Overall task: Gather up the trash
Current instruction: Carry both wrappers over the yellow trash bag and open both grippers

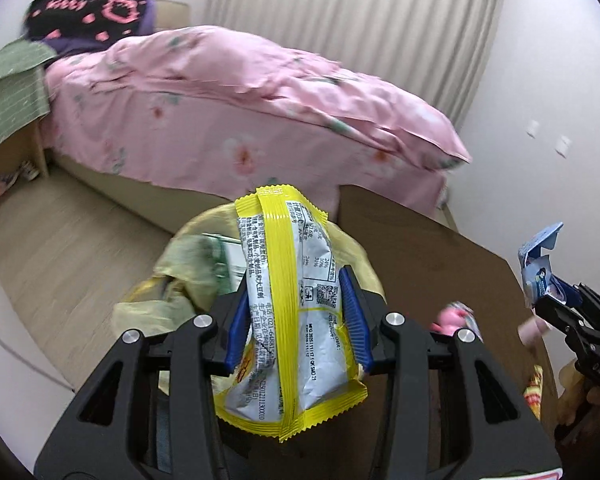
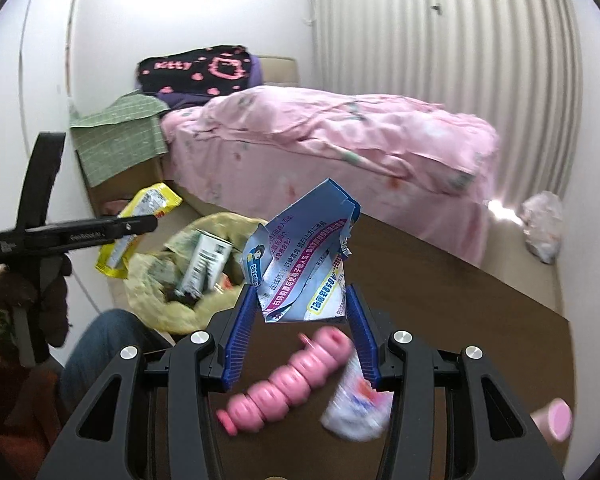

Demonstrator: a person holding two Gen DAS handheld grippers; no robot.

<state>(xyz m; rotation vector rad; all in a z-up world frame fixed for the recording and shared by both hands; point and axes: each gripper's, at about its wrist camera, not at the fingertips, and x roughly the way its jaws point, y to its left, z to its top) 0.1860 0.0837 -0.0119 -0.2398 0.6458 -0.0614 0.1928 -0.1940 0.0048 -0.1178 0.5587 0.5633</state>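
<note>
Left wrist view: the left gripper [image 1: 296,312] clamps a yellow snack wrapper [image 1: 292,312] above the yellow trash bag [image 1: 172,276]. Right of it, over the brown table [image 2: 480,300], the right gripper [image 2: 304,320] pinches a crumpled blue paper [image 2: 304,256].

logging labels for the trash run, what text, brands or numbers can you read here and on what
"Kitty": pink letters on the black blanket at the bed head.
"2026": on the blue paper gripped in the right tongs; its Chinese print is too warped to quote.
"MFG 2025": date stamp on the yellow snack wrapper in the left tongs; other print too small.
Logo on the left tongs' arm in the right view: too blurred.
</note>
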